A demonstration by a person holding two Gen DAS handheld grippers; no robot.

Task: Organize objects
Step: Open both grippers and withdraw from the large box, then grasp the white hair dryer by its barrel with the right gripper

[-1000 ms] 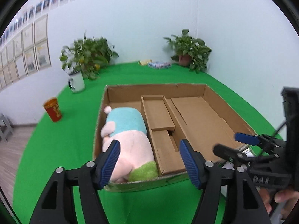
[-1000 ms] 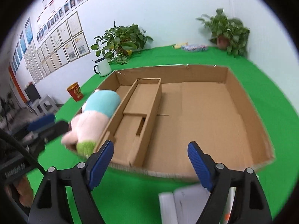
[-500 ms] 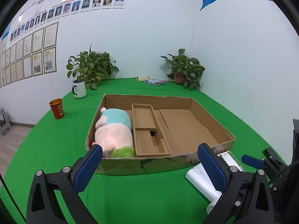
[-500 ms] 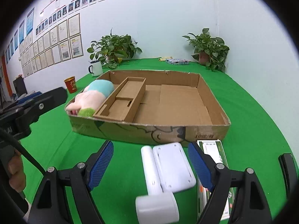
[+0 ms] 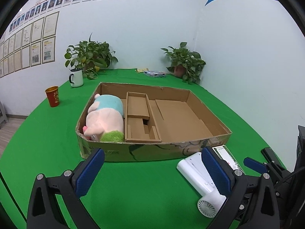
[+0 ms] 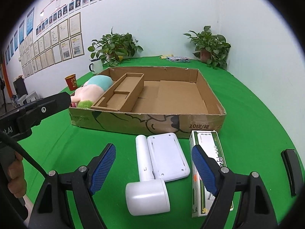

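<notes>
A shallow cardboard tray (image 5: 152, 152) (image 6: 146, 122) sits on the green table. A pink and blue plush toy (image 5: 104, 120) (image 6: 89, 91) lies in its left compartment. In front of the tray lie a white handheld fan (image 6: 152, 171) (image 5: 200, 179) and a green-and-white carton (image 6: 207, 152) (image 5: 225, 154). My left gripper (image 5: 152, 169) is wide open over bare green cloth, short of the tray's front wall, holding nothing. My right gripper (image 6: 153, 168) is open just above the fan, with the fan's body showing between its pads and the carton beside the right pad.
A narrow cardboard insert (image 5: 139, 118) divides the tray; its right part holds nothing. A red cup (image 5: 52, 96), a white mug (image 5: 76, 77) and two potted plants (image 5: 89, 57) stand behind. A black object (image 6: 289, 169) lies at the table's right edge. A hand (image 6: 13, 173) holds the left tool.
Both grippers have drawn back from over the tray to the table in front of it. The left jaws spread wider. The fan and carton came into view; the plush stayed put.
</notes>
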